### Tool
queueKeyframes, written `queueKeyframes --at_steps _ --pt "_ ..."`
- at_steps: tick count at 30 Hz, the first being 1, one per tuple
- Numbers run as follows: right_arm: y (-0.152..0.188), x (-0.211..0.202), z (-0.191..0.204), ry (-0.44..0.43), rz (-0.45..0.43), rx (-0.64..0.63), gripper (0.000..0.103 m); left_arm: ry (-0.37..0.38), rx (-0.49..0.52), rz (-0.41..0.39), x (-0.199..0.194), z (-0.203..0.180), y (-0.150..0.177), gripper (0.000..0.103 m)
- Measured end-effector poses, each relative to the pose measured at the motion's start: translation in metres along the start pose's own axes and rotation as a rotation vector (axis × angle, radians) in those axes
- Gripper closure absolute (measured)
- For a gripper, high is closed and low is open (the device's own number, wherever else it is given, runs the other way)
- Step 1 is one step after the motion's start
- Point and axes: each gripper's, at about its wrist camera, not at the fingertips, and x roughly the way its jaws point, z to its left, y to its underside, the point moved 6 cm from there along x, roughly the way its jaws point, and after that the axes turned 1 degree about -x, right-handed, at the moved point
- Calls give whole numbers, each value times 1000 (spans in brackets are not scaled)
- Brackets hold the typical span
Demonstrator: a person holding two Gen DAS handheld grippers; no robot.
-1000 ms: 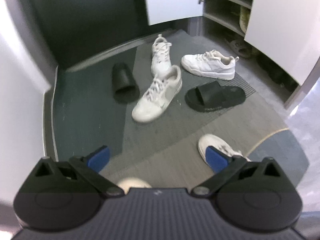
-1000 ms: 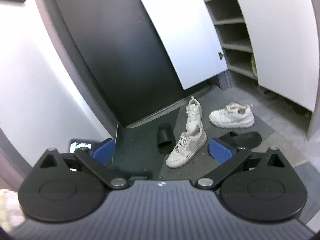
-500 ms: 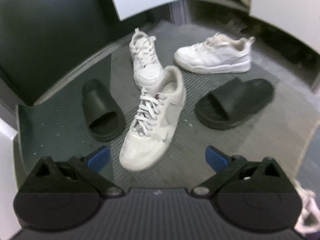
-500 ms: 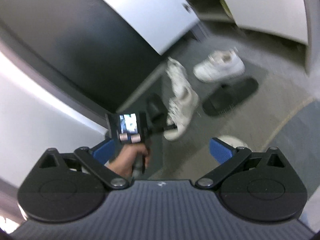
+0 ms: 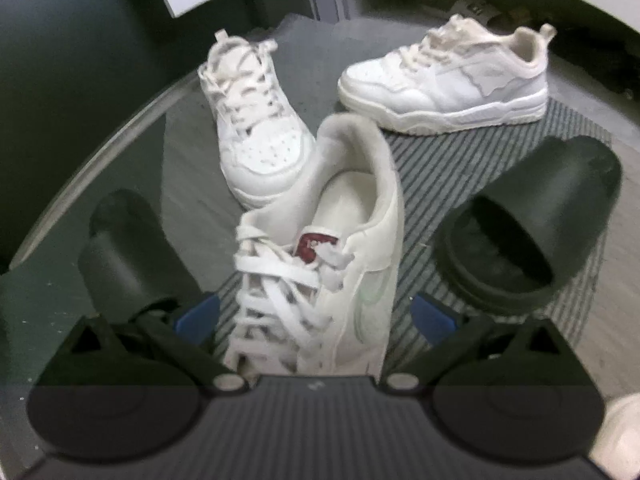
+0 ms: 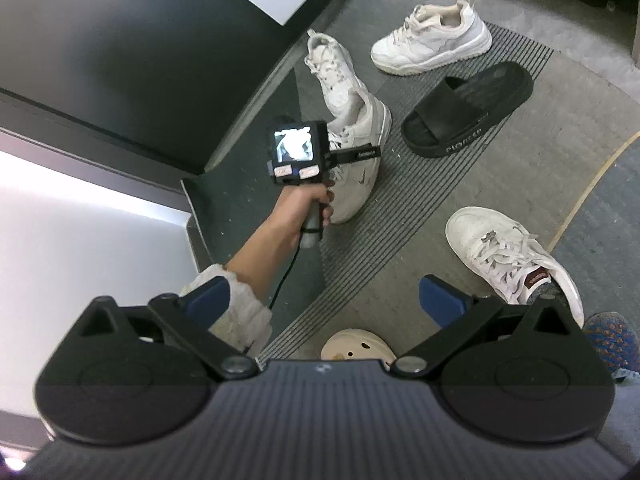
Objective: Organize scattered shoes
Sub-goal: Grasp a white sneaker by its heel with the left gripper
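Right wrist only: worn sneaker [image 6: 508, 256]

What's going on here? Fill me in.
A person is tidying shoes scattered on the floor, with a two-finger tool in each hand. The left tool is open and straddles a white sneaker with a red tongue tag, not yet gripped. The right tool hangs open above the mat, holding nothing. Two more white sneakers and two black slides lie untouched.
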Motion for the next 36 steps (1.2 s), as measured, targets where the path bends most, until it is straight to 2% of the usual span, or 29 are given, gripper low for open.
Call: queueKeyframes --at_steps 5,6,9,13,16,24,26,29,36 --pt "-2 9 5 7 21 -21 0 -57 3 22 18 -5 4 9" --pt "-2 8 4 7 19 -20 0 -58 1 23 17 -6 3 13" --pt "-1 -6 -1 -4 -8 24 0 -72 -13 57 11 -8 4 20" --pt "1 -27 -7 -52 -38 68 0 -92 -32 98 -5 -13 22 22" --pt "2 -44 -9 -92 -59 83 0 -87 33 140 -27 -27 55 22" --pt "13 -77 -16 -156 -93 81 0 -71 90 212 -84 -43 136 22" --pt "17 -81 -16 -166 -91 72 0 -87 138 222 -97 -46 155 22" --pt "25 -87 -12 -169 -84 33 0 -98 178 240 -102 -51 168 22" --pt "35 -97 -5 -158 -95 -52 0 -104 146 225 -106 -44 173 12"
